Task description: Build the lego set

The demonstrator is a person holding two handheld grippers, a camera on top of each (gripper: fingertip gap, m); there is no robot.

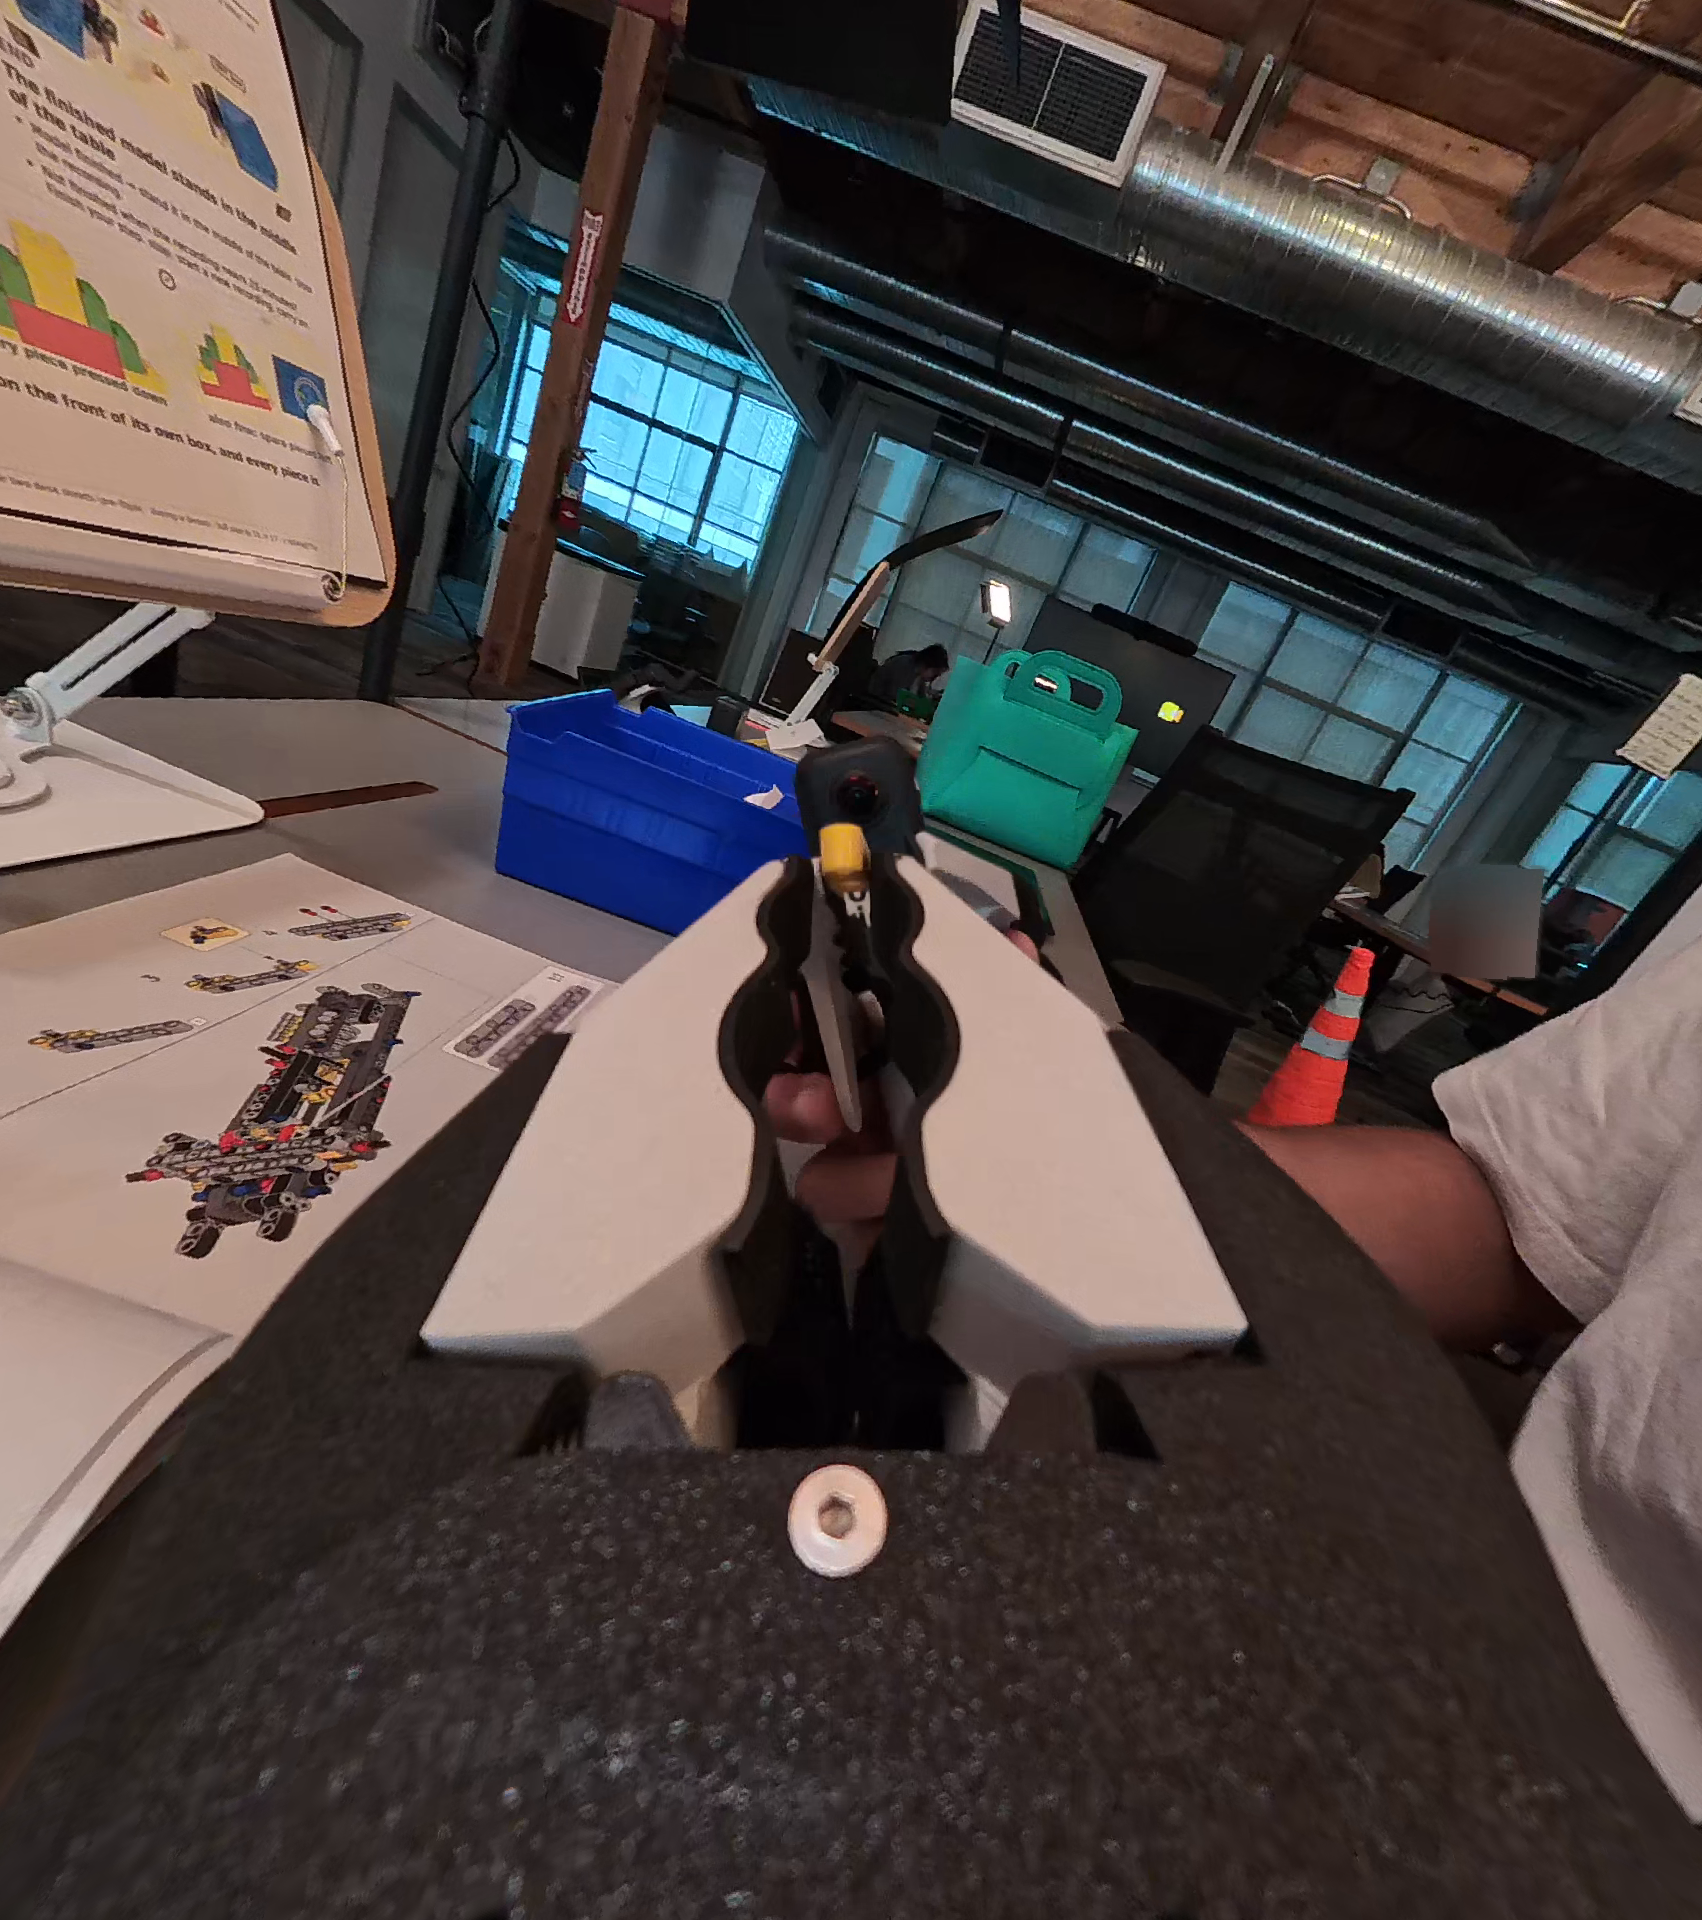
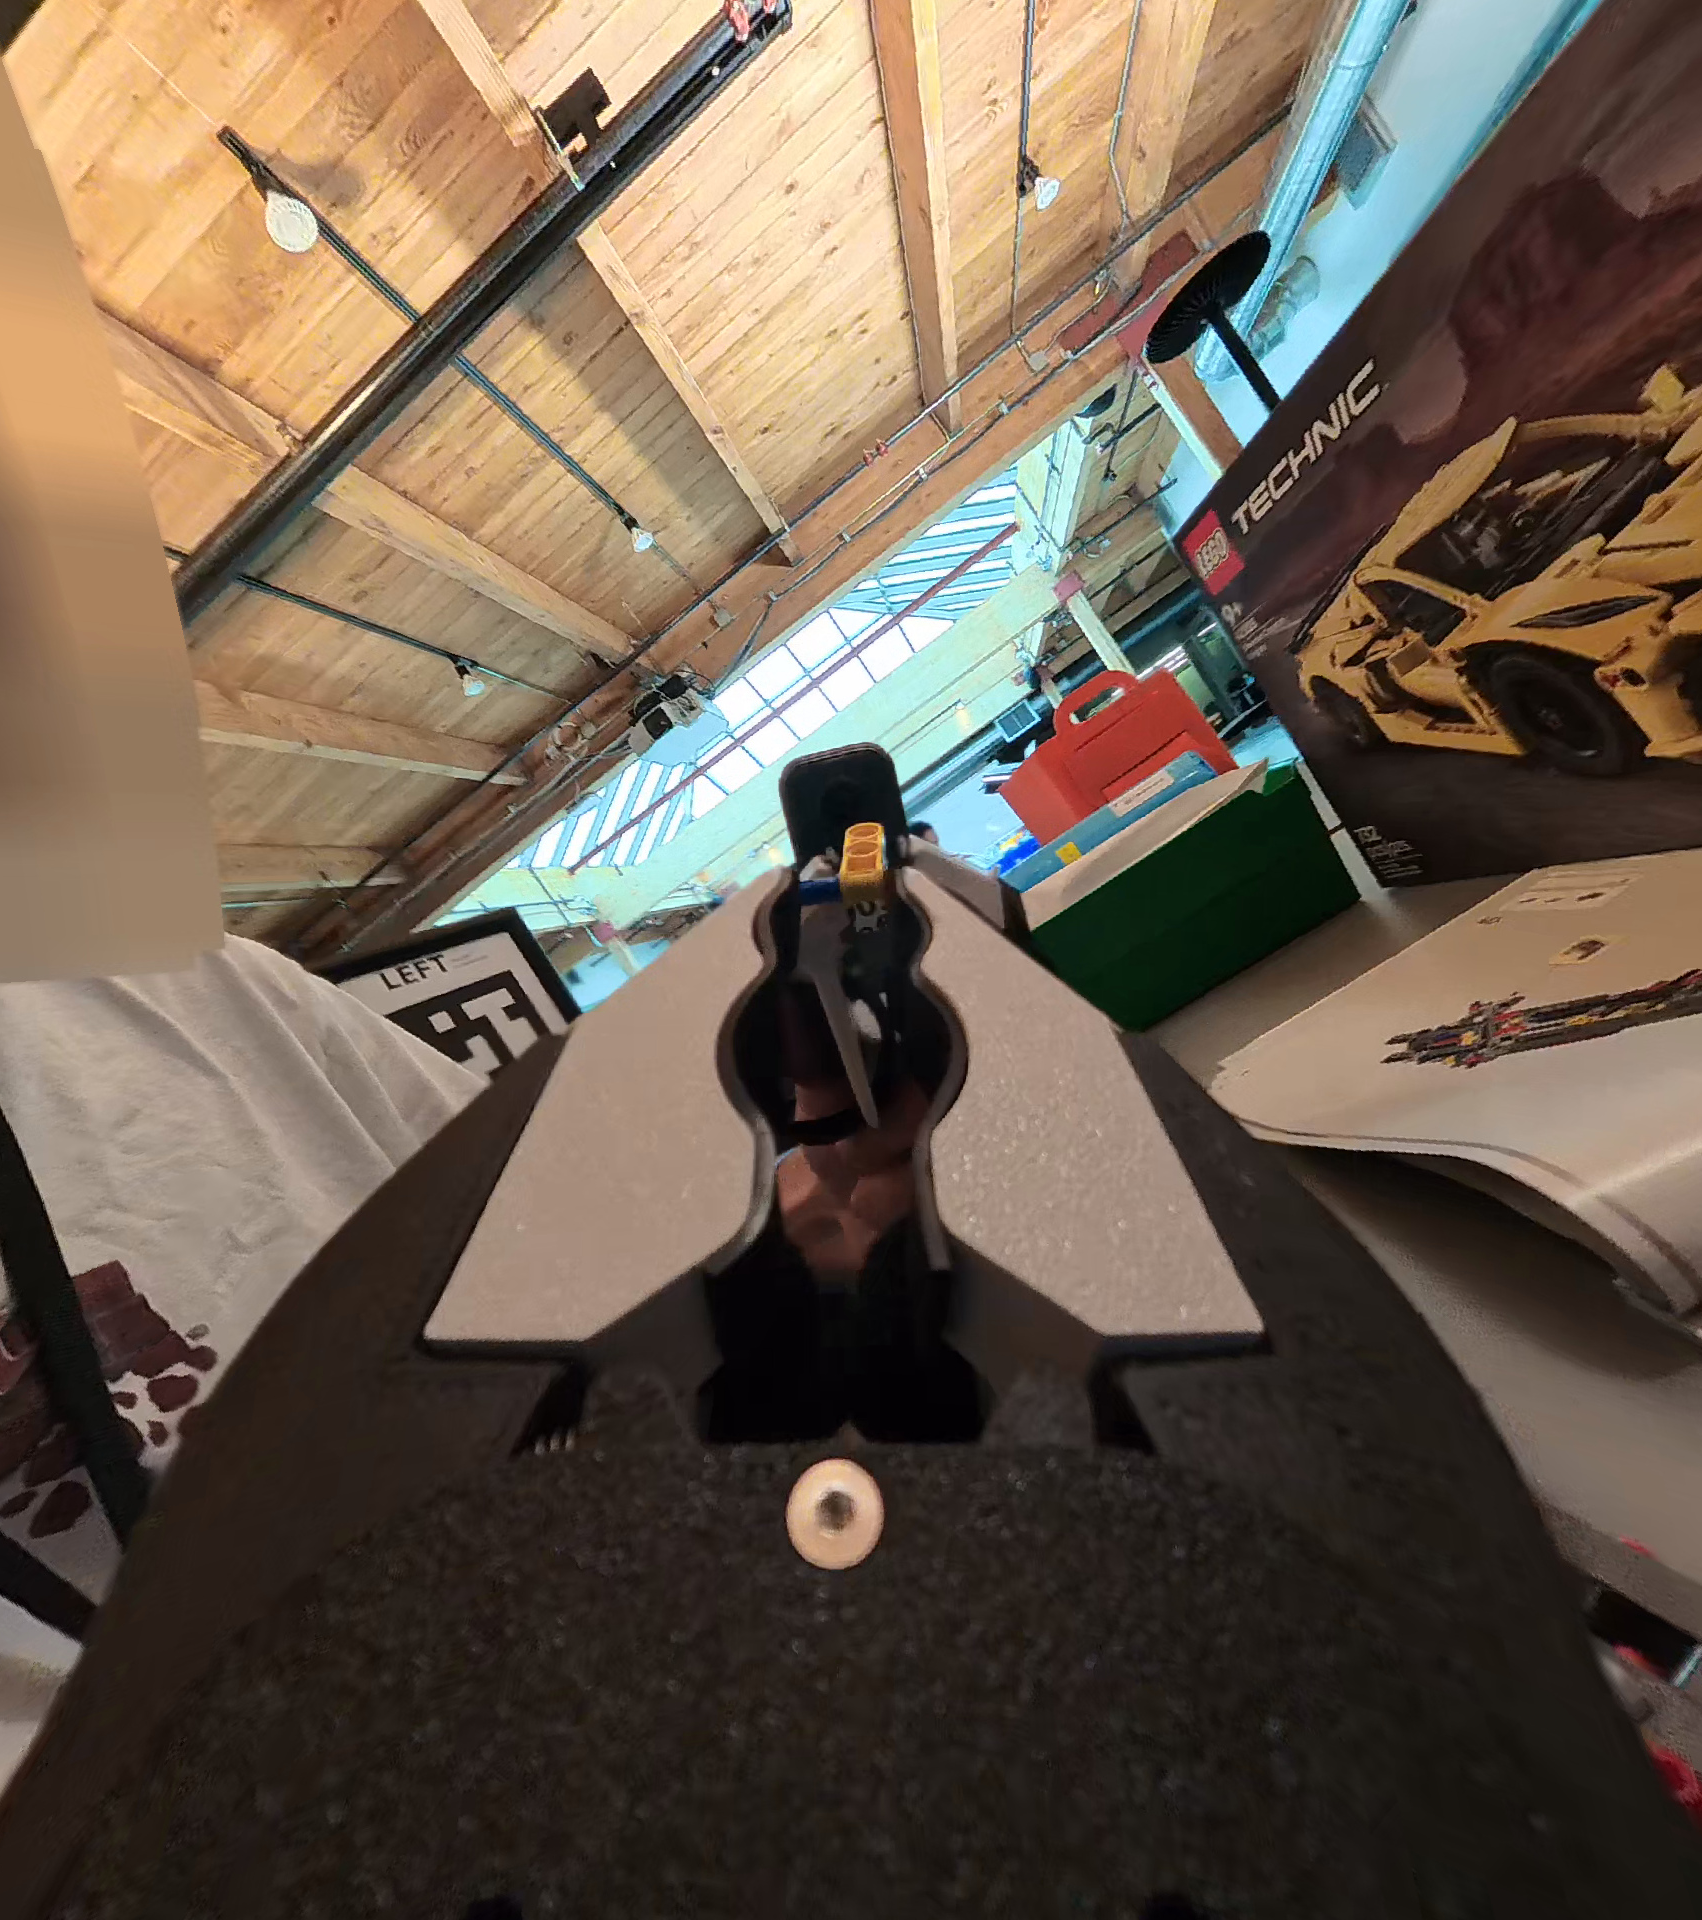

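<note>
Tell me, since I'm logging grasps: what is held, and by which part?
A small yellow lego connector with a blue pin sits pinched between both grippers' tips, one at each end. Which jaws bear it cannot be told.

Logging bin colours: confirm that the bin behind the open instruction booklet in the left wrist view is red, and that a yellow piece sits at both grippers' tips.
Wrong colour: the left wrist view shows a blue bin behind the instruction booklet. The yellow piece part stands.
</note>
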